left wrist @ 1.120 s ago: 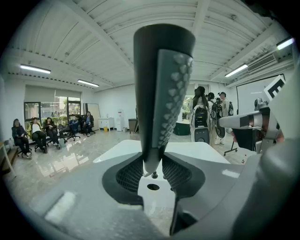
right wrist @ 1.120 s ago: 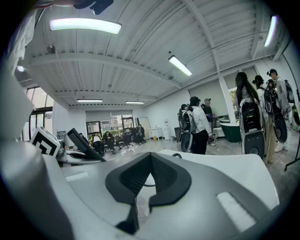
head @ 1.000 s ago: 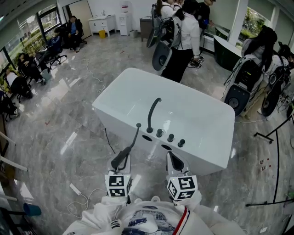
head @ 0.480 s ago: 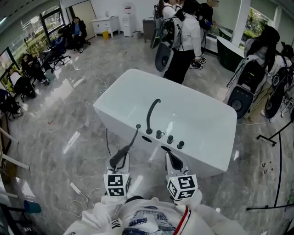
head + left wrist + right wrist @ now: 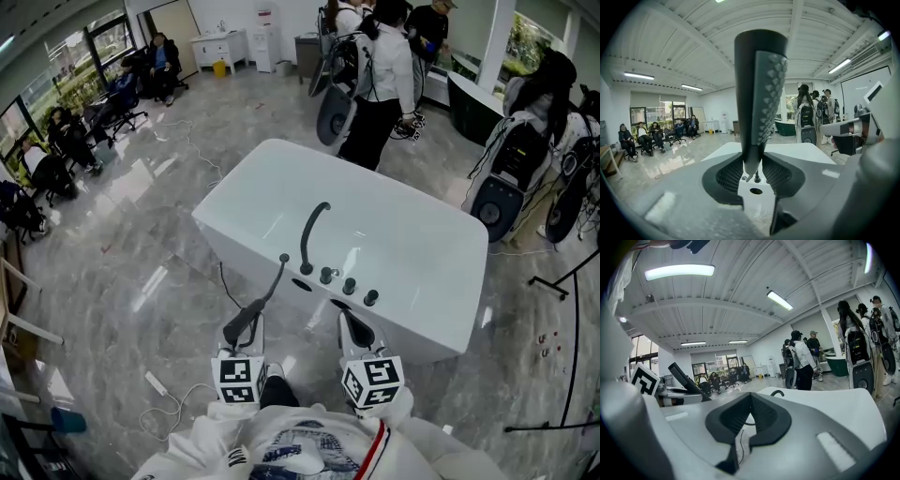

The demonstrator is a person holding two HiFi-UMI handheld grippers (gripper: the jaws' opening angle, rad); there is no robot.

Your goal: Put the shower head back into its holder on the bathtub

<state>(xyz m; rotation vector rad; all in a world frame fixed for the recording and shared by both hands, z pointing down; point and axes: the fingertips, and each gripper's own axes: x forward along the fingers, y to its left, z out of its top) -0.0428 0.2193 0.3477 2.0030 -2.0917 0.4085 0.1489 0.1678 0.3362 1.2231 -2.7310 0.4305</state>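
Return not yet made: the shower head [image 5: 263, 294] is off the bathtub [image 5: 424, 270], its holder, apparently a dark opening [image 5: 302, 282] on the near rim, left of the knobs, unfilled. The left gripper [image 5: 246, 330] clamps the handle with jaws wide, the head rising beyond its tips toward that rim. The right gripper [image 5: 356, 330], near right, is closed and empty.

My left gripper [image 5: 246, 325] sits at seven o'clock in the head view, nose toward one o'clock, jaws clamped on the shower head [image 5: 759, 93], which stands upright between them. My right gripper [image 5: 353, 325] sits at five o'clock, nose toward eleven, jaw tips together on nothing.
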